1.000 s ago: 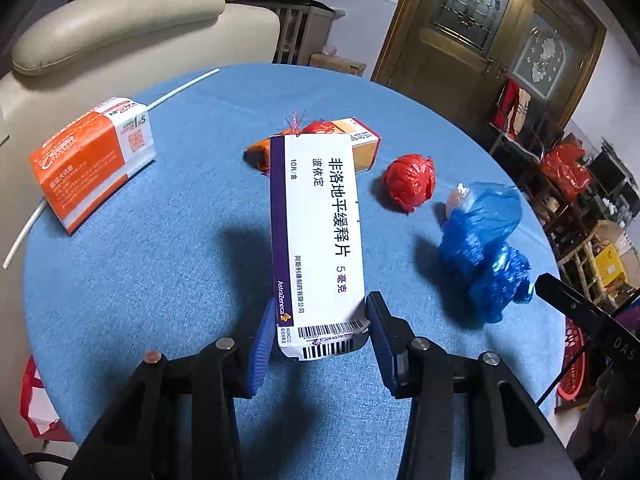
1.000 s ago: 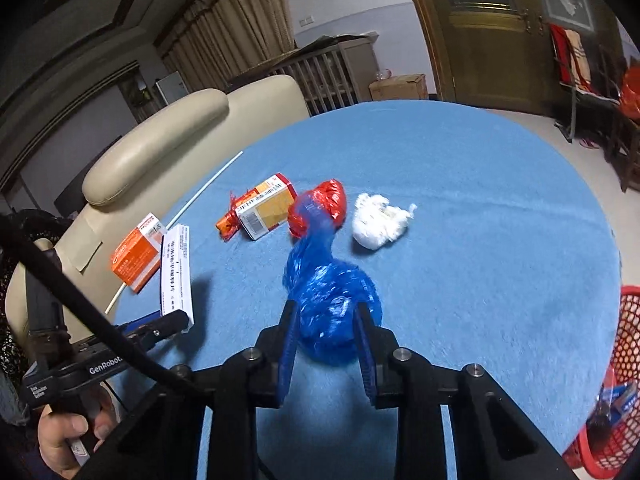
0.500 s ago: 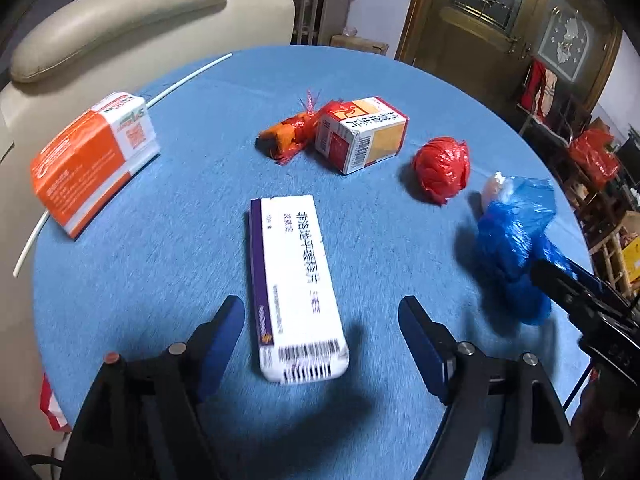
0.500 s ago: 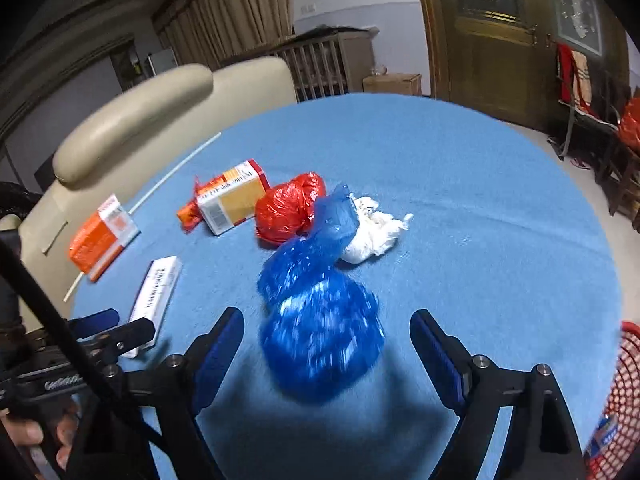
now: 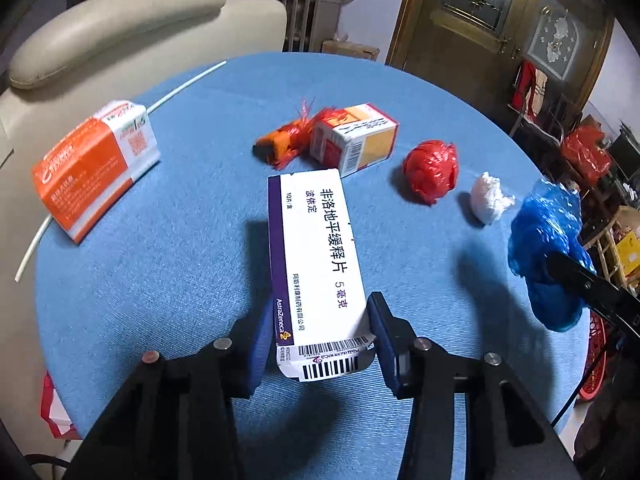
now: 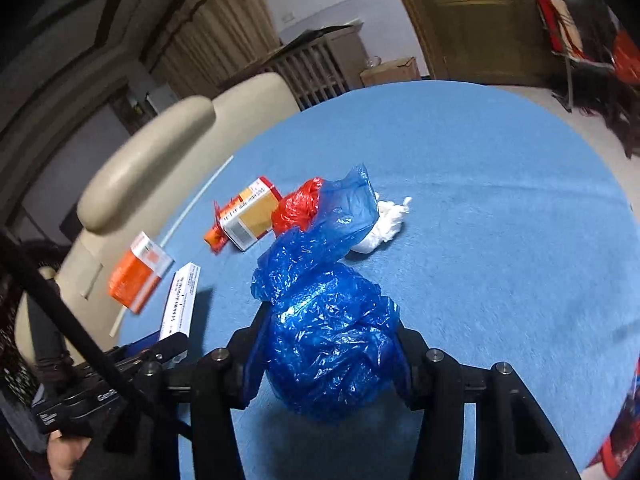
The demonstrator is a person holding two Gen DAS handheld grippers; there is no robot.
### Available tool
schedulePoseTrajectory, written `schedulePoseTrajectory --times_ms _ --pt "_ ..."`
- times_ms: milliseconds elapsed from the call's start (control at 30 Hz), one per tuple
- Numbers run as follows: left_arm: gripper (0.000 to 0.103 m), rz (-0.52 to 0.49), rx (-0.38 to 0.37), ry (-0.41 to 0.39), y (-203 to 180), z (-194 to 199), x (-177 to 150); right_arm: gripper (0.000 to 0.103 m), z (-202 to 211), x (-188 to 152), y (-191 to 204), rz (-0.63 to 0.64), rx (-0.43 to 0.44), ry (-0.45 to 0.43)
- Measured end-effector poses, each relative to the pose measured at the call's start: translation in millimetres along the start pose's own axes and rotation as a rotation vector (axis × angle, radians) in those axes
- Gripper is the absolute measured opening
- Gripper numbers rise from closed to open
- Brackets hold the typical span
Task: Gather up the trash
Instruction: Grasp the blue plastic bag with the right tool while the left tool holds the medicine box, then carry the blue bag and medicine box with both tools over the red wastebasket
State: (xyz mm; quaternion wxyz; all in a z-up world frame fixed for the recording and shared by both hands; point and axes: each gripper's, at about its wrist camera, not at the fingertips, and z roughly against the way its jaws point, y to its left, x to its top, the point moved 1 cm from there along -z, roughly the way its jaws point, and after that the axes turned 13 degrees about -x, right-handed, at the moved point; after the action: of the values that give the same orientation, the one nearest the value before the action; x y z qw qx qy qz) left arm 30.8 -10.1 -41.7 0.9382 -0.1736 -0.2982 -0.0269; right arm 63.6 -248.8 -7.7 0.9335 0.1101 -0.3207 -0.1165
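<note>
A white and purple medicine box (image 5: 316, 264) is clamped at its barcode end by the left gripper (image 5: 320, 344), whose jaws have just been closing onto it, its far end raised over the blue tablecloth (image 5: 160, 248). A crumpled blue plastic bag (image 6: 324, 320) is pinched between the just-closed jaws of the right gripper (image 6: 326, 364). An orange box (image 5: 92, 168), a red-and-yellow carton (image 5: 356, 140), a red wad (image 5: 432, 168) and a white tissue (image 5: 488, 200) are left lying on the cloth.
</note>
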Motion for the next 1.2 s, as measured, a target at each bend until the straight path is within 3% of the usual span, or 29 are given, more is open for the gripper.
schedulePoseTrajectory --times_ms 1200 --pt "0.048 -0.132 0.035 0.011 -79 5 4 0.055 44 -20 -45 -0.098 0.014 -0.038"
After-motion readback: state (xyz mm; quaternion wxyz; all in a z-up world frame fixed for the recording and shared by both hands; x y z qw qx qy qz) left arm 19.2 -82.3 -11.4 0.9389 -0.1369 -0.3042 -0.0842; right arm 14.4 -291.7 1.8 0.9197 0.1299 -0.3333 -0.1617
